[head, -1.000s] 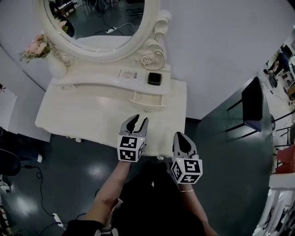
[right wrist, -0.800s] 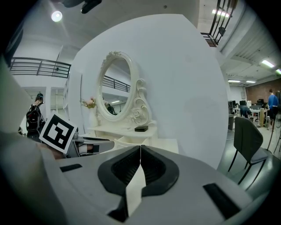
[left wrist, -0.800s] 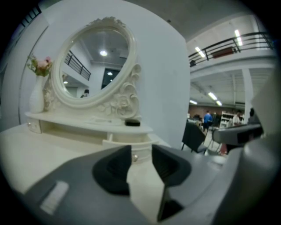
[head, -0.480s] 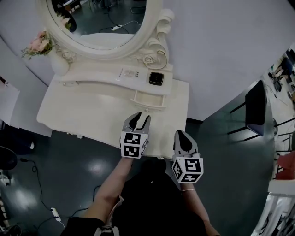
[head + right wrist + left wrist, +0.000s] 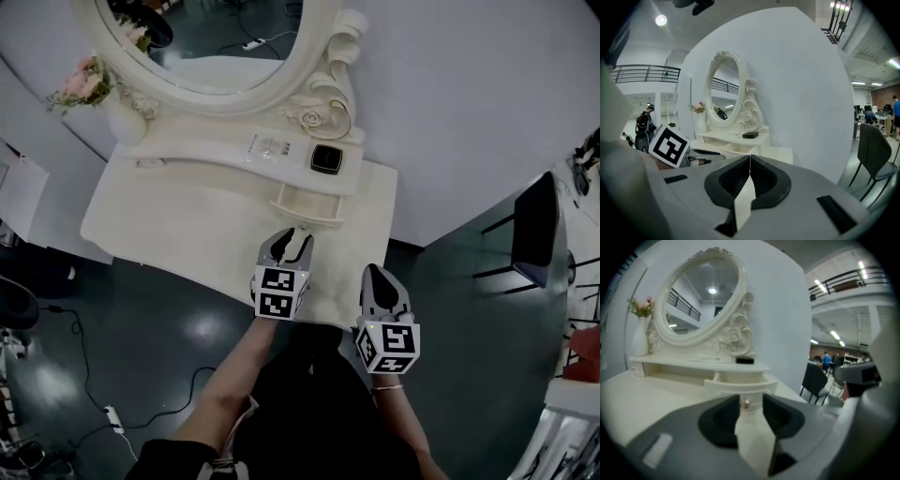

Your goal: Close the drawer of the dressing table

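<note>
The white dressing table [image 5: 187, 220] has a small drawer [image 5: 307, 207] pulled out under its raised shelf. My left gripper [image 5: 292, 234] hovers low over the tabletop just in front of that drawer, open. Its jaws have just been opening. In the left gripper view the drawer front [image 5: 740, 382] lies straight ahead of my left gripper [image 5: 751, 399]. The small round knob [image 5: 746, 402] shows in the gap between the jaws, not pressed by them. My right gripper [image 5: 377, 274] is shut, off the table's front right corner; in its own view my right gripper [image 5: 750, 157] holds nothing.
An oval mirror [image 5: 202, 37] with carved scrolls stands at the back. A black box [image 5: 326, 158] sits on the shelf above the drawer. A vase of pink flowers [image 5: 89, 80] is at the left. A dark chair [image 5: 539, 230] stands to the right, a white wall behind.
My left gripper has moved forward and down to the drawer front, its jaws a little wider. The right gripper has shifted slightly forward, still shut.
</note>
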Action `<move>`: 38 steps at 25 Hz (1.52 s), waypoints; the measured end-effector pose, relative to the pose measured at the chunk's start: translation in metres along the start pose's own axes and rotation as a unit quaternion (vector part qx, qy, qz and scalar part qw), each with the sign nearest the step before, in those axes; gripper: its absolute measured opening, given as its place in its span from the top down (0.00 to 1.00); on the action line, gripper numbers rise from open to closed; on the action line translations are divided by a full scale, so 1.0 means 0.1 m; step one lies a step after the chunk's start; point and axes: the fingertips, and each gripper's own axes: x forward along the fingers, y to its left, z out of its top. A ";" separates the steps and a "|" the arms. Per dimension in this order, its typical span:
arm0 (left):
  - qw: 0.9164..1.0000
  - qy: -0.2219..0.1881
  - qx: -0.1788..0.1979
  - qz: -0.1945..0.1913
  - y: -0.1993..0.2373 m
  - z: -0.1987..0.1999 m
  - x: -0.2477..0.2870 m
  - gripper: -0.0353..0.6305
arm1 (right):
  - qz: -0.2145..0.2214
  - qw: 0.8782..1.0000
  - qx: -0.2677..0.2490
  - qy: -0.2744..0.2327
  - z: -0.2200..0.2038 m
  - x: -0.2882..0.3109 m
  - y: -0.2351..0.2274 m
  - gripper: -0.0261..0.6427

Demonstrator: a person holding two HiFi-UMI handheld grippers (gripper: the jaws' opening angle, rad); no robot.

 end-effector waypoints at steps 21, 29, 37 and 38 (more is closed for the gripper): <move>0.999 0.025 -0.014 0.031 0.15 -0.08 0.38 0.72 | 0.038 0.999 -0.002 0.031 -0.08 0.39 -0.09 0.95; 0.999 0.027 -0.008 0.030 0.15 -0.03 0.50 0.73 | 0.036 0.999 -0.005 0.028 -0.03 0.45 -0.14 0.95; 0.999 0.029 -0.012 0.032 0.19 0.03 0.62 0.73 | 0.033 0.999 -0.005 0.027 -0.01 0.50 -0.18 0.95; 0.999 0.029 -0.011 0.032 0.19 0.04 0.63 0.73 | 0.033 0.999 -0.005 0.027 0.00 0.50 -0.18 0.95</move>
